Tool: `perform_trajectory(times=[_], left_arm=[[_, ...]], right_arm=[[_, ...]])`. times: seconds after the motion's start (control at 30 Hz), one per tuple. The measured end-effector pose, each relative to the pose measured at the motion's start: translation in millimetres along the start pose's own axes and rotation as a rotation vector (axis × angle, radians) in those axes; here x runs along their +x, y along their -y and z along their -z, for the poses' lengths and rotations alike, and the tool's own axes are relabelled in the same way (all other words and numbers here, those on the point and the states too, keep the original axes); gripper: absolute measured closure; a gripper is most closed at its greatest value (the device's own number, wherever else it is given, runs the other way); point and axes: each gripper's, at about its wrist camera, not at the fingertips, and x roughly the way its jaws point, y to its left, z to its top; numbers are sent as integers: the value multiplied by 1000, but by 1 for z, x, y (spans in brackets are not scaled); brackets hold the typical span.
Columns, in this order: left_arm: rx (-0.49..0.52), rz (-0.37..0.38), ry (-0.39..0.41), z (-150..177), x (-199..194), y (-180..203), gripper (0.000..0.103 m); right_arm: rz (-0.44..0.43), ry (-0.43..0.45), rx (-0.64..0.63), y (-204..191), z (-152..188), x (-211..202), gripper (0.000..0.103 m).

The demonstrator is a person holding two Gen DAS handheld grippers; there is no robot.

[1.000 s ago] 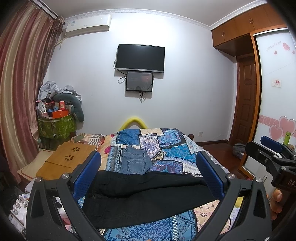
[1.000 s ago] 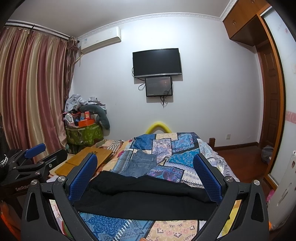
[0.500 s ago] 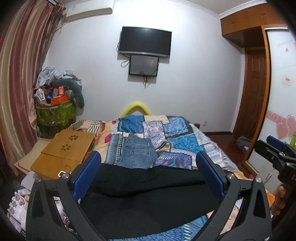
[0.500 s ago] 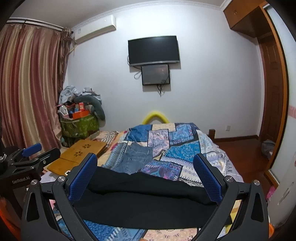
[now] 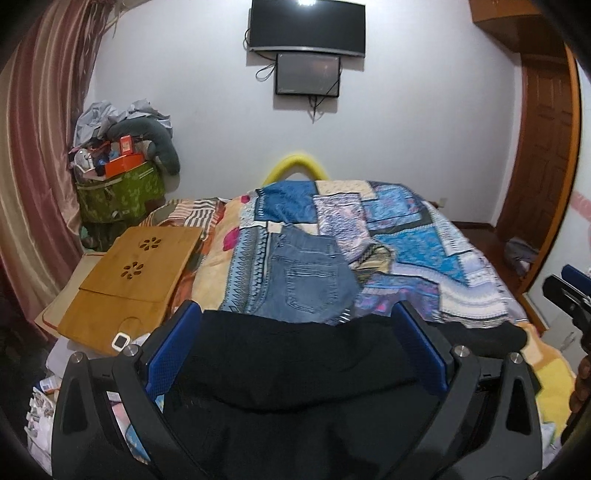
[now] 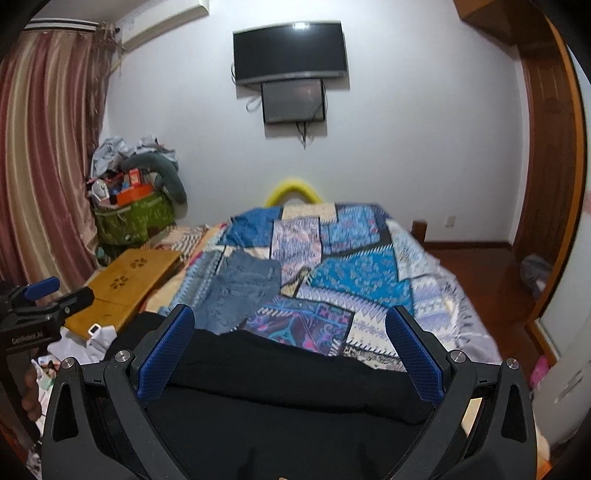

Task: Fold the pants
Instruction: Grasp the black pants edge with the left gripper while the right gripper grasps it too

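Black pants [image 5: 295, 369] lie stretched across the near end of the bed, left to right; they also show in the right wrist view [image 6: 288, 398]. My left gripper [image 5: 295, 347] is open, its blue pads wide apart just above the left part of the pants. My right gripper [image 6: 290, 347] is open above the right part of the pants. Neither holds cloth. The near edge of the pants is hidden under the gripper bodies. The left gripper's body shows at the left edge of the right wrist view [image 6: 33, 317].
Folded blue jeans [image 5: 306, 277] lie on the patchwork quilt [image 5: 413, 236] beyond the pants. A wooden lap desk [image 5: 129, 273] sits at the bed's left. A green basket of clutter [image 5: 118, 188] stands by the curtain. A TV [image 5: 306, 26] hangs on the far wall.
Both grippers have moved forward and tilted down toward the pants, which now fill the space between the pads. Both stayed open.
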Motion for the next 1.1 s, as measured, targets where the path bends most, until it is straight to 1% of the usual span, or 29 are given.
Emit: perform_trajectory(times=[0.07, 0.17, 0.3, 0.43, 0.47, 0.53, 0.57, 0.63, 0.7, 0.73, 0.77, 0.8, 0.87, 0.97, 1.0, 1.03, 1.1], left_arm=[[15, -18, -19, -1, 22, -3, 0], [27, -45, -57, -4, 59, -14, 0], [21, -65, -124, -7, 111, -39, 0], [29, -111, -206, -8, 162, -71, 0], [42, -145, -232, -7, 177, -79, 0], [70, -184, -260, -5, 197, -90, 0], [78, -195, -275, -3, 206, -97, 0], [74, -197, -305, 3, 220, -110, 1], [43, -174, -353, 11, 236, -122, 8], [23, -159, -381, 16, 242, -128, 14], [4, -145, -410, 21, 249, -132, 19], [-22, -126, -446, 28, 259, -139, 21], [-52, -112, -489, 38, 268, -142, 31], [-85, -88, -552, 53, 283, -146, 33], [-98, -80, -564, 57, 286, -147, 33], [-114, -69, -571, 59, 288, -148, 35], [-161, -25, -574, 63, 289, -151, 47]], right_arm=[[-36, -32, 26, 9, 1, 16, 0], [-73, -57, 39, 21, 2, 37, 0], [-51, -142, 10, 36, 0, 69, 0], [-36, -232, -16, 48, 1, 97, 0], [-33, -261, -26, 50, 1, 104, 0], [-32, -302, -39, 52, -1, 120, 0], [-38, -309, -52, 53, -5, 133, 0], [-55, -347, -91, 52, -5, 149, 0], [-79, -382, -138, 49, -3, 165, 0], [-99, -401, -150, 46, 0, 170, 0], [-113, -423, -150, 45, 2, 177, 1], [-129, -454, -149, 43, 5, 183, 1], [-175, -508, -162, 36, 15, 194, 2], [-191, -536, -199, 30, 23, 205, 3], [-191, -545, -212, 29, 26, 209, 5], [-192, -557, -222, 27, 28, 213, 10], [-198, -593, -242, 24, 34, 221, 17]])
